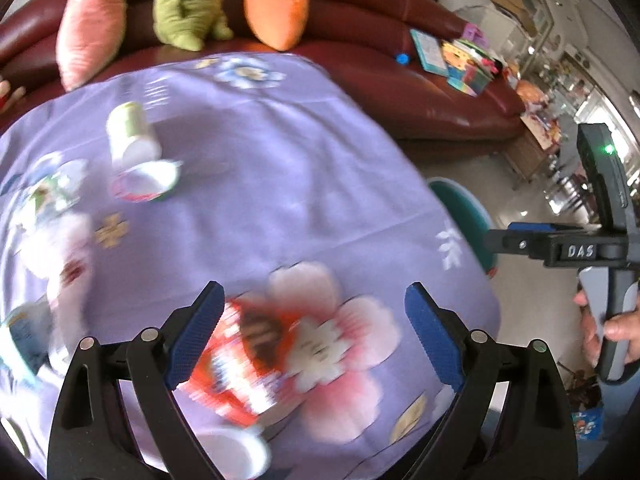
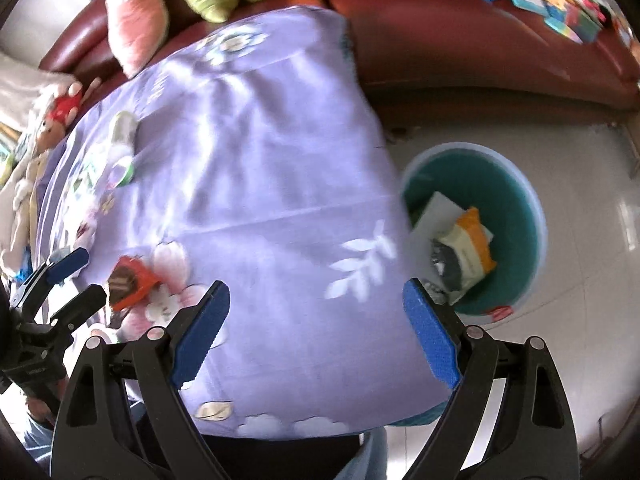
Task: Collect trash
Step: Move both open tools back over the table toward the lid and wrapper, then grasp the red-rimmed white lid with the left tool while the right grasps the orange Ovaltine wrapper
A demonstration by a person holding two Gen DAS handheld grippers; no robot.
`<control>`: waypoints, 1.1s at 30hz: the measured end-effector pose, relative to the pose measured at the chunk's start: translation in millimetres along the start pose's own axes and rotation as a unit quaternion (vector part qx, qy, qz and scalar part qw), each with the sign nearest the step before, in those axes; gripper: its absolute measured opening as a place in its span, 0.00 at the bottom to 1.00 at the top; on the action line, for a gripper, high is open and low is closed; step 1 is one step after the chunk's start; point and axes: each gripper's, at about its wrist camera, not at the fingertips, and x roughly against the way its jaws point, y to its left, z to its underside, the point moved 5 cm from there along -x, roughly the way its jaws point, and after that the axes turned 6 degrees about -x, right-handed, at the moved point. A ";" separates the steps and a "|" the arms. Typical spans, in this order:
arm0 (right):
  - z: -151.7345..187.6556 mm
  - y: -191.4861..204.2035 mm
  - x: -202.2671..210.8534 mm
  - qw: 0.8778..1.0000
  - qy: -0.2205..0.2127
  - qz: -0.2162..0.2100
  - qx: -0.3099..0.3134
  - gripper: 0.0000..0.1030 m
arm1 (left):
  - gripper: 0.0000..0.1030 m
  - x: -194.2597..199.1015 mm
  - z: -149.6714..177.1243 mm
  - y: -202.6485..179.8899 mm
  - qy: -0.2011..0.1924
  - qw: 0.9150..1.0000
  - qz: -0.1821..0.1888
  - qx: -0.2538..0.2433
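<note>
In the left wrist view, the left gripper [image 1: 314,334] has its blue-padded fingers [image 1: 196,336] spread wide, holding nothing. A blurred red-orange snack wrapper [image 1: 244,360] lies flat on the lilac floral-cloth tabletop [image 1: 280,184] at lower centre, between the fingers and closer to the left one; whether it touches that pad is unclear. At upper left, a white paper cup with a green rim [image 1: 130,134] lies tipped over just beside a white peeled foil lid [image 1: 146,182].

In the right wrist view, the right gripper [image 2: 316,330] is likewise wide open and empty above the cloth at lower centre. At right of the frame, a round teal waste bin [image 2: 520,208] stands on the floor beside the tabletop; it contains an orange-and-cream packet [image 2: 470,244], a white sheet and a dark grey wrapper.
</note>
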 end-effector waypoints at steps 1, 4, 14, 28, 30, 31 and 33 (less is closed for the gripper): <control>3.4 9.8 -0.2 1.000 0.002 -0.003 0.004 0.82 | 0.89 5.2 6.8 7.9 0.000 1.000 -0.004 0.002; 14.9 36.9 -3.4 1.000 0.007 -0.010 0.019 0.82 | 0.89 18.0 30.5 32.5 0.003 1.000 -0.018 0.011; 44.6 97.9 -23.9 0.998 0.035 -0.030 0.048 0.82 | 0.89 25.2 102.6 54.3 0.049 0.999 -0.020 0.002; 58.6 109.8 -35.8 0.997 0.051 -0.039 0.041 0.82 | 0.89 -6.3 125.6 45.4 0.070 0.997 -0.037 0.001; 57.9 111.3 -38.7 0.997 0.055 -0.043 0.037 0.82 | 0.89 -6.8 124.7 46.3 0.063 0.997 -0.043 0.002; 57.5 112.1 -40.1 0.997 0.057 -0.045 0.036 0.82 | 0.89 -6.4 124.5 47.1 0.058 0.997 -0.047 0.000; 55.9 115.9 -44.2 0.996 0.062 -0.049 0.033 0.82 | 0.62 -4.9 124.5 48.7 0.053 0.997 -0.057 -0.004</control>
